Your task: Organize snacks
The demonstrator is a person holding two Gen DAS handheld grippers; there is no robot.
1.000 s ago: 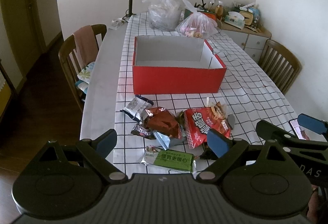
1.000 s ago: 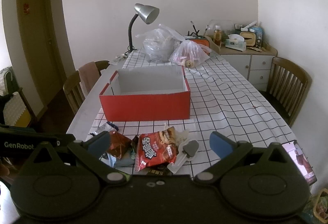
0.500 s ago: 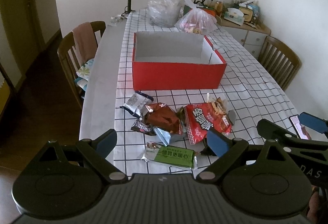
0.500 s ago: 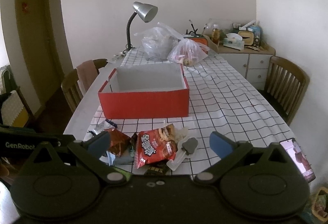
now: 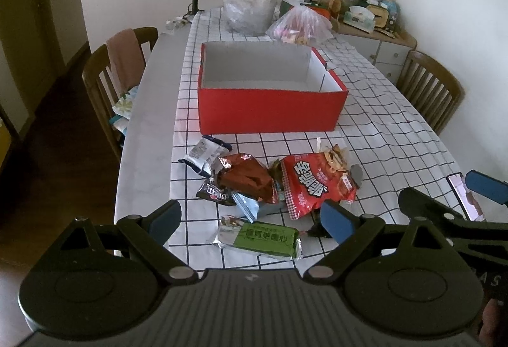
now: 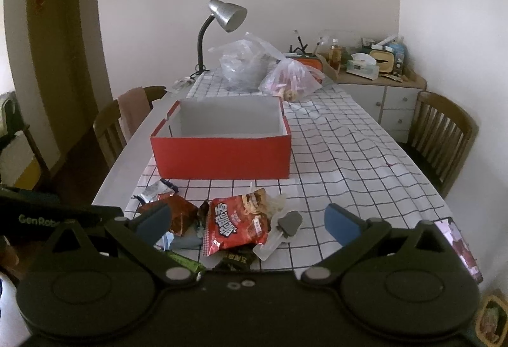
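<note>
Checked tablecloth [image 5: 374,131] carries red box [image 5: 270,107] and snack packets [image 5: 317,185].

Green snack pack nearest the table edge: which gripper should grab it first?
Left, probably. The green snack pack lies between the open left gripper fingers; the right gripper frames the red chip bag instead.

Dim, soft indoor light; desk lamp [image 6: 227,15] unlit. Sharp centre, fisheye bending and dark vignette at edges, floor in shadow.
</note>
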